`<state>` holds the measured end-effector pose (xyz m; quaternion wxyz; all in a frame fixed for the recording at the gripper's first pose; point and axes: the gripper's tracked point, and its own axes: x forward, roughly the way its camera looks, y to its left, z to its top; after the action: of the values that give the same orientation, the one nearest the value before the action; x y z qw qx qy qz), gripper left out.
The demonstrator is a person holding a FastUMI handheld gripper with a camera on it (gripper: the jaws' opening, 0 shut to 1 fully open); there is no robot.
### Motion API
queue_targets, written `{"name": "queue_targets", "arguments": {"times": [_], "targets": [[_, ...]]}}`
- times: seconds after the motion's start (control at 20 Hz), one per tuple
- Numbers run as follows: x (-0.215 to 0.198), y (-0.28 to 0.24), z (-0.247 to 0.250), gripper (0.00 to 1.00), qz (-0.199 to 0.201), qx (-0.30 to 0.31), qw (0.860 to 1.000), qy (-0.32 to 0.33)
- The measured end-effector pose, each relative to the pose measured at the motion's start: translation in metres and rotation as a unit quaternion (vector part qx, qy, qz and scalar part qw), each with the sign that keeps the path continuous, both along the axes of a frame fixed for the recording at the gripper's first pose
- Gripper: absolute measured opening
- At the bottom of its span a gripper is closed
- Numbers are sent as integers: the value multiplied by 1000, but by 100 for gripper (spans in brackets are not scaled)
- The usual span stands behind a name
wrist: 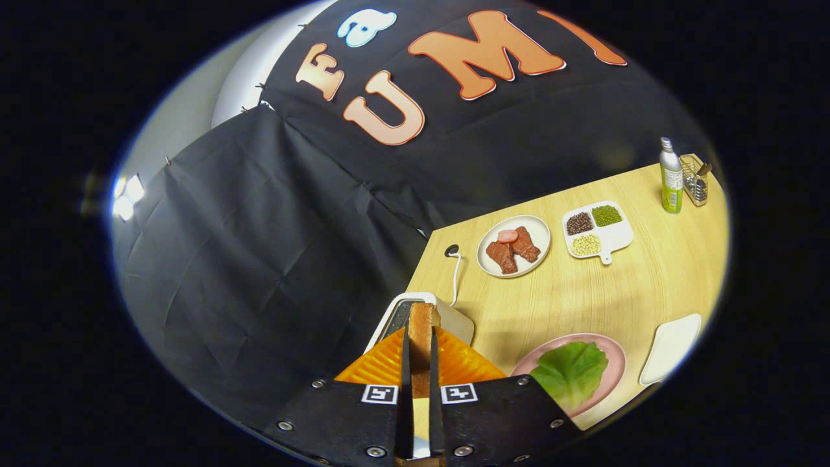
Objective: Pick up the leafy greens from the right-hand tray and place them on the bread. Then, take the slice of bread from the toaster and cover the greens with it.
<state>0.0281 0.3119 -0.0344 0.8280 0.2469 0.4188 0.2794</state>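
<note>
- The gripper (pixel 420 353) was seen pinched down narrow, with a slice of bread (pixel 423 340) clamped edge-on between both orange fingers (pixel 382 363).
- The bread slice was held upright right over the white toaster (pixel 454 322), its top end sitting above the slot; whether the bottom end was still in the slot couldn't be told.
- The leafy greens (pixel 570 371) were found laid on the pink plate (pixel 615 363), just to the right of the fingers, pretty close. Any bread under them was hidden by the leaf.
- A white tray (pixel 671 347) was spotted further right, near the edge of the wooden surface (pixel 648 285).
- Beyond the fingers, a white plate of meat pieces (pixel 513 246) and a divided dish of beans (pixel 596 230) were set side by side, well apart from the pink plate.
- A green bottle (pixel 671 175) and a wire holder (pixel 695 179) were parked at the far corner.
- A good stretch of bare wood was left open between the pink plate and the far dishes.
- The toaster was sat right at the surface's left edge, with the cord (pixel 455 275) run up to a socket (pixel 451 250) behind it.
</note>
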Motion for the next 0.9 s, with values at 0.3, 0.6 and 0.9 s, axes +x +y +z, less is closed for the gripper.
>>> {"name": "queue_targets", "arguments": {"times": [0.3,0.6,0.9], "targets": [[-14,-36,-35,10,-8,3,1000,19],[-23,-69,-75,10,-21,-6,999,44],[-33,-91,-114,10,-31,-4,998,63]]}}
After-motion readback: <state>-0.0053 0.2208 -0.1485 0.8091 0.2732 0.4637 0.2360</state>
